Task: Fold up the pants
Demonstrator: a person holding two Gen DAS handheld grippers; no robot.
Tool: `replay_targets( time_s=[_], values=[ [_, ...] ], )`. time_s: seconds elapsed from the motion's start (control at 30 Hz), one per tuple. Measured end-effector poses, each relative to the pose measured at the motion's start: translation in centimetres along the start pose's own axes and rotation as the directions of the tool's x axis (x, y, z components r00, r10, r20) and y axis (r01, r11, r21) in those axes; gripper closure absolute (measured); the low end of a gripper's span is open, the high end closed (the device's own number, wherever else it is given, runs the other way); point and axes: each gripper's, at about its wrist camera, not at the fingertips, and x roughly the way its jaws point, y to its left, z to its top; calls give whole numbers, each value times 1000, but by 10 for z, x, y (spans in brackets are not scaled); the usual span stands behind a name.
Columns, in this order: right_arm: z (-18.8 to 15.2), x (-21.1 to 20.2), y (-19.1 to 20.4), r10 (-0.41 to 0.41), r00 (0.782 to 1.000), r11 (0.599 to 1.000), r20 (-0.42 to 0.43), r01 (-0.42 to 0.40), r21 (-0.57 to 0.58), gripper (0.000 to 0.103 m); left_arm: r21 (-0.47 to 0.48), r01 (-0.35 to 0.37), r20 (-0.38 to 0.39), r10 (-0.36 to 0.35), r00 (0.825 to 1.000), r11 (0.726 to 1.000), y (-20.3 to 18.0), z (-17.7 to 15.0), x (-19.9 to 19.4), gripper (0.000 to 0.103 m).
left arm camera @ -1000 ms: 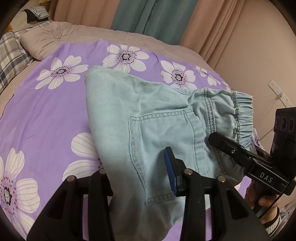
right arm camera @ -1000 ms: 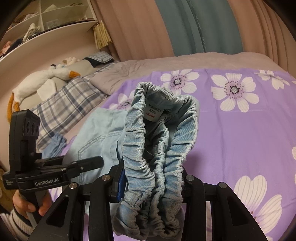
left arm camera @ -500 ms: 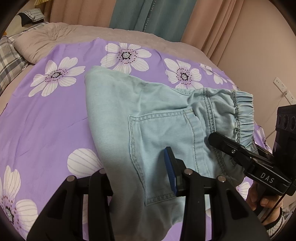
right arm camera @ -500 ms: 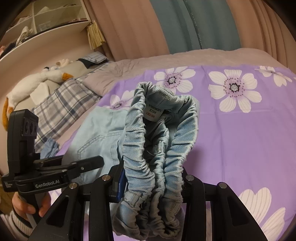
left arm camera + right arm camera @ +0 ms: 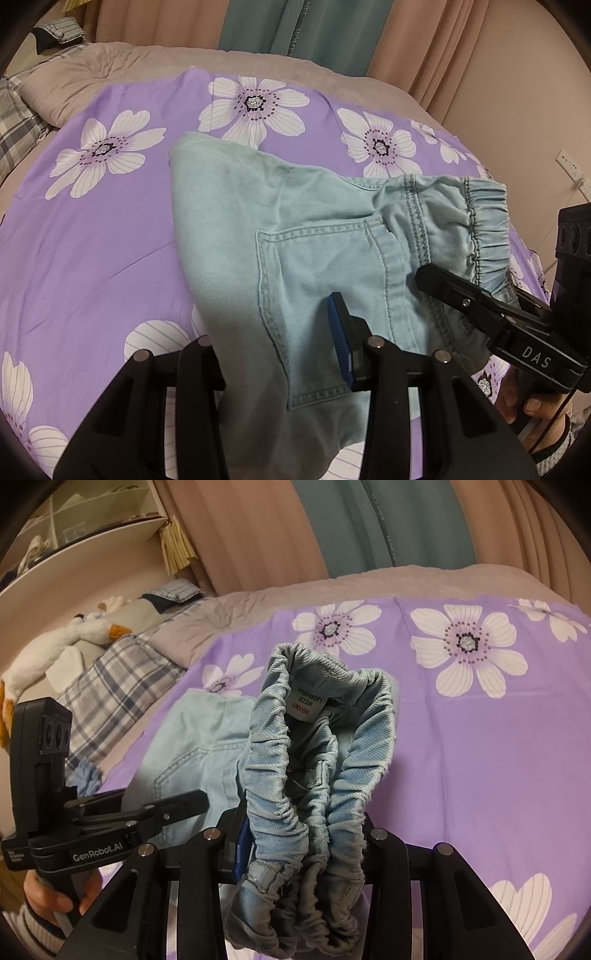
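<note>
Pants (image 5: 325, 236) little shifted since before, left gripper (image 5: 280, 354) clamping fabric, right gripper (image 5: 306, 842) clamping waistband, fingertips hidden.

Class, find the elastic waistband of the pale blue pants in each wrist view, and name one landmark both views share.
Left wrist view: the elastic waistband sits at right of centre, above the right hand-held gripper.
Right wrist view: the waistband fills the lower centre, bunched, its size label facing the camera.
Shared landmark: the purple flowered bedspread.

Pale blue denim pants (image 5: 317, 236), purple bedspread (image 5: 110, 236) (big white flowers), grey-blue plaid pillow (image 5: 110, 686), teal and pink curtains (image 5: 369, 524).
</note>
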Motion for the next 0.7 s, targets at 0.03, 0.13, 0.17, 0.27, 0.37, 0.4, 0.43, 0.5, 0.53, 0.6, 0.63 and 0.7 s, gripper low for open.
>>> replay_targets(
  time_s=[0.03,0.13,0.17,0.27,0.37,0.4,0.43,0.5,0.53,0.6,0.63,0.7],
  values=[
    [1,2,0,-1,1000,1000,-2,1,1,62,-1,-2,-2,2,1000,1000,1,0,2,65],
    [2,9,-2,-2,1000,1000,-11,3,3,62,-6,-7,-11,7,1000,1000,4,1,10,65],
    [2,11,-3,-3,1000,1000,-14,3,3,62,-8,-8,-16,8,1000,1000,6,1,12,65],
    [2,19,-4,-5,1000,1000,-28,5,6,62,-12,-14,-26,14,1000,1000,9,2,20,65],
    [2,28,-7,-11,999,1000,-48,11,9,62,-11,-20,-38,20,999,1000,13,3,28,65],
    [2,31,-7,-13,999,1000,-53,13,9,62,-11,-21,-42,21,999,1000,13,3,30,65],
    [2,34,-8,-15,998,1000,-59,16,11,62,-12,-22,-47,22,999,1000,15,4,33,65],
    [1,38,-9,-17,997,1000,-70,18,15,62,-15,-25,-55,24,998,1000,16,3,37,65],
    [1,41,-10,-18,997,1000,-76,19,16,62,-16,-27,-59,26,998,1000,18,3,39,65],
    [0,45,-11,-19,996,1000,-86,21,19,62,-19,-28,-71,27,997,999,20,3,43,65],
    [-1,48,-12,-20,995,1000,-93,22,21,62,-22,-29,-78,28,997,999,21,3,46,65],
    [-3,54,-15,-26,993,999,-111,29,26,62,-25,-30,-84,28,996,999,23,2,50,65]
  ],
)
